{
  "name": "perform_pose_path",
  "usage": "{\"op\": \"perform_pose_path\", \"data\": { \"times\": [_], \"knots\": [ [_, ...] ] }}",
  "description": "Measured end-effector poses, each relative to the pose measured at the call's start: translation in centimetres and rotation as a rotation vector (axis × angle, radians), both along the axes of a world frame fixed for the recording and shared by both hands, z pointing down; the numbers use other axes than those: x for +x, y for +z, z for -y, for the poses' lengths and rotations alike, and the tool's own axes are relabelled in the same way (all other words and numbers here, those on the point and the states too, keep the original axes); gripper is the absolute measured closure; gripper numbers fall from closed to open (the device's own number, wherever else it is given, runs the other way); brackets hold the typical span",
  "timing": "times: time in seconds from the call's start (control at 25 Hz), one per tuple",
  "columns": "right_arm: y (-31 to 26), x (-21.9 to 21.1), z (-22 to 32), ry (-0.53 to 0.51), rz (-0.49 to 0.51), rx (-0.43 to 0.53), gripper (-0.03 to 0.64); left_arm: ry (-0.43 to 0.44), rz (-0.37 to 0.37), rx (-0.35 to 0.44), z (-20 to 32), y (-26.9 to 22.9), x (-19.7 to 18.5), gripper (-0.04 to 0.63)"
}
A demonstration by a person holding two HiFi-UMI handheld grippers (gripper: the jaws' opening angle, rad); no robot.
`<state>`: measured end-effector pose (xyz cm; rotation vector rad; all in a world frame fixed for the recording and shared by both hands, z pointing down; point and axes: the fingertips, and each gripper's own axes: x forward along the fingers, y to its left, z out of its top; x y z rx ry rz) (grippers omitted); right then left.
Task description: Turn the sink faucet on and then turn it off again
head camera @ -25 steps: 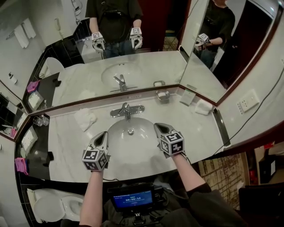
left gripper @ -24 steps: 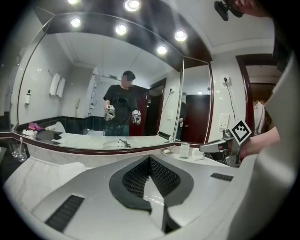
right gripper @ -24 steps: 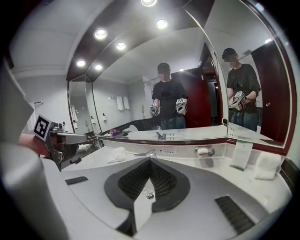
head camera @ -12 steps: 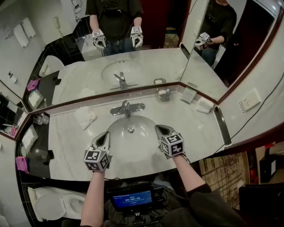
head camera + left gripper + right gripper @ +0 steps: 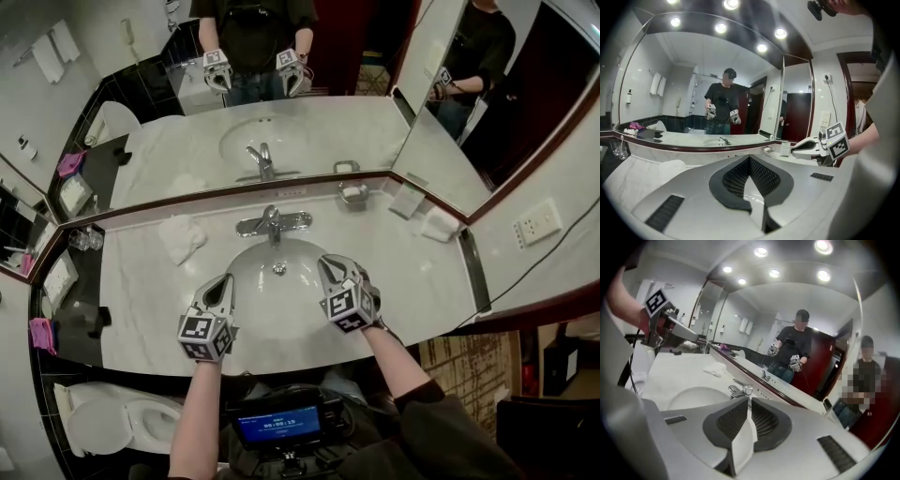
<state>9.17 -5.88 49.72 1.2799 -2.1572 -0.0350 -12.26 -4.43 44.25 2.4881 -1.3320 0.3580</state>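
Crumpled white cloth (image 5: 180, 239) on worktop (image 5: 141, 300), beyond left hand-held gripper (image 5: 223, 281). Soap dish (image 5: 354, 194) and folded towel (image 5: 437, 225) beyond right hand-held gripper (image 5: 328, 264).

1. The counter (image 5: 412, 281) is white marble with faint grey veining, across the middle of the head view.
2. The sink (image 5: 258, 300) is plain glossy white, and the faucet (image 5: 273, 223) just above it is shiny chrome.
3. The washcloth (image 5: 181, 239) left of the faucet is white too, so it nearly blends in.
4. A dark reddish-brown trim (image 5: 187, 203) runs under the mirror (image 5: 356, 131).
5. At the left edge there's a black ledge (image 5: 70, 305) with something bright pink (image 5: 42, 335) on it.
6. The toilet (image 5: 103, 427) at lower left is white.
7. At the bottom, the person's sleeve (image 5: 422, 412) is black and the little screen (image 5: 278, 424) glows blue.
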Motion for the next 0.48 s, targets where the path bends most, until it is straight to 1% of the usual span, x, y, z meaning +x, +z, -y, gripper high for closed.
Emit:
{"op": "perform_pose_path", "data": {
  "times": [0.04,0.08,0.16,0.24,0.36,0.48],
  "knots": [
    [0.1,-0.6,0.4,-0.036,-0.053,0.021,0.563,-0.003,-0.001,-0.001,0.1,0.1,0.0,0.595],
    [0.2,-1.3,0.9,-0.072,-0.104,0.042,0.538,-0.007,-0.003,-0.002,0.2,0.3,0.0,0.595],
    [0.4,-2.6,1.9,-0.141,-0.2,0.086,0.529,-0.015,-0.006,-0.005,0.5,0.6,-0.1,0.595],
    [0.6,-4.1,3.0,-0.205,-0.283,0.122,0.498,-0.02,-0.011,-0.008,0.8,1.0,-0.1,0.595],
    [1.1,-5.9,4.9,-0.281,-0.378,0.156,0.45,-0.027,-0.019,-0.012,1.4,1.5,-0.1,0.595],
    [2.0,-7.4,7.1,-0.338,-0.449,0.166,0.404,-0.032,-0.023,-0.014,1.9,2.1,0.1,0.595]
  ]
}}
